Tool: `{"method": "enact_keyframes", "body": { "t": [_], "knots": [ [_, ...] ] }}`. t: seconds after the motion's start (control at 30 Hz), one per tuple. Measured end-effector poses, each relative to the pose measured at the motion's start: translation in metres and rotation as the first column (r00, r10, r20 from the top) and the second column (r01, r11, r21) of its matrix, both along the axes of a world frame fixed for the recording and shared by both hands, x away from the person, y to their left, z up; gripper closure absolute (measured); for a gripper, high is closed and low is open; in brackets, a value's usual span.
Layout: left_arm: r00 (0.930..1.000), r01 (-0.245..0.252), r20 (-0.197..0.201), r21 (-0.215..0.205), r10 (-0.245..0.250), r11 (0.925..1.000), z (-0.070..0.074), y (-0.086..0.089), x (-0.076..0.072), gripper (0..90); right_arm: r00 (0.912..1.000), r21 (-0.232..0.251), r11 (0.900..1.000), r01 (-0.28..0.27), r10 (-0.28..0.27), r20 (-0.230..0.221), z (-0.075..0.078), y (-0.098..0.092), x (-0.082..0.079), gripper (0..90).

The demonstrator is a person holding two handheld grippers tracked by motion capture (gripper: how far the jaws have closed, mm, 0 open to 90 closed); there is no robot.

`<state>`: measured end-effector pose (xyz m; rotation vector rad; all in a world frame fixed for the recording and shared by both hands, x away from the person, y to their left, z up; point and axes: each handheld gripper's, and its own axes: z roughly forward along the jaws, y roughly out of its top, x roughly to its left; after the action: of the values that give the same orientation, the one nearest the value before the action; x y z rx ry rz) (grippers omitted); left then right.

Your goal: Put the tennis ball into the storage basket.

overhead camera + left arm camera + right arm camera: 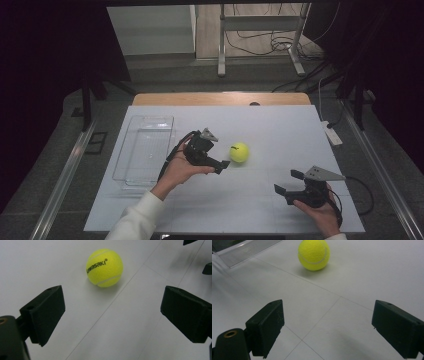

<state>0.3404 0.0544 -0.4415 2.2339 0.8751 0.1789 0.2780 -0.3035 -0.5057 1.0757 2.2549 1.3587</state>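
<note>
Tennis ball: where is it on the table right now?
In the high view the tennis ball sits near the middle of the white table, just ahead of the open left gripper and right of the clear tray.

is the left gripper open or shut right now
Open: the left gripper has its jaws spread wide, with bare table between them and the tennis ball lying ahead, untouched.

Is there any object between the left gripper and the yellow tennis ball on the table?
Nothing visible stands in the way. The left gripper is open and points at the tennis ball, and in the left gripper view there is bare white table between its jaws and the ball. The clear tray lies on the other side of that hand.
</note>
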Motion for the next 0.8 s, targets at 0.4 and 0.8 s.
{"method": "enact_keyframes", "body": {
  "t": [0.4, 0.8],
  "knots": [
    [0.9999, 0.005, -0.013, 0.011, -0.005, 0.9999, -0.001, -0.006, 0.010, 6.5, 1.0000, -0.004, 1.000, 0.001, -0.001, -0.002, 0.000, 0.000, 0.000, 11.0],
    [0.9996, 0.010, -0.026, 0.004, -0.010, 0.9999, -0.003, -0.011, 0.021, 6.3, 1.0000, -0.001, 1.000, 0.001, -0.001, -0.003, 0.000, 0.000, 0.001, 11.0]
  ]
}}
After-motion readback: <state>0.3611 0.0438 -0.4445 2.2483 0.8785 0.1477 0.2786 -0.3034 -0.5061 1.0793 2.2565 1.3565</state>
